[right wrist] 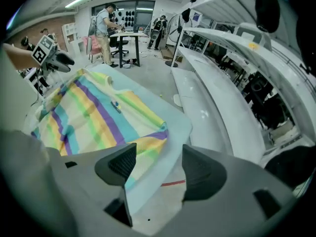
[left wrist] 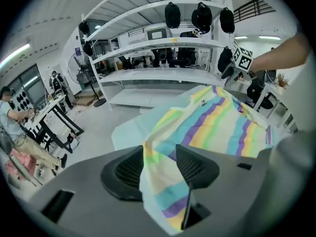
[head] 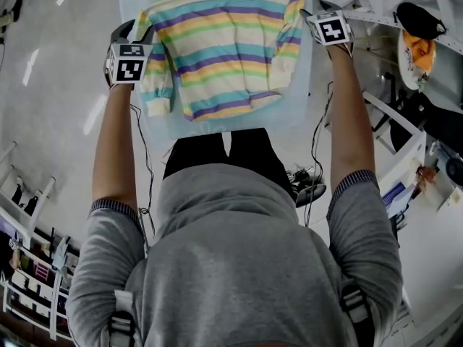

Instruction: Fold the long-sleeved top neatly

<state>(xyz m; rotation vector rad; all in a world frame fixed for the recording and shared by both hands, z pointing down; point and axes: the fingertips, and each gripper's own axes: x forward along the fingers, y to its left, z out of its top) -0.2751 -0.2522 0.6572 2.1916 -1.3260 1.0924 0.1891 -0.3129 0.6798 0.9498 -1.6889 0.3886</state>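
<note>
The striped long-sleeved top [head: 224,42] lies flat on a pale blue table [head: 217,125], neck away from me, with both sleeves folded in along its sides. My left gripper [head: 134,33] hovers at the top's left shoulder. In the left gripper view its jaws [left wrist: 158,164] stand apart, and a fold of the striped sleeve [left wrist: 160,181] hangs loosely between them. My right gripper [head: 309,16] is at the right shoulder. In the right gripper view it [right wrist: 158,167] is open over the table's edge [right wrist: 177,127], with the sleeve [right wrist: 143,149] under its left jaw and nothing between the pads.
White shelving [head: 405,20] with an orange-and-black item stands close to the right of the table. Cables and shoes [head: 307,186] lie on the floor by my legs. People work at desks [right wrist: 106,23] farther off, and racks [head: 29,215] stand to the lower left.
</note>
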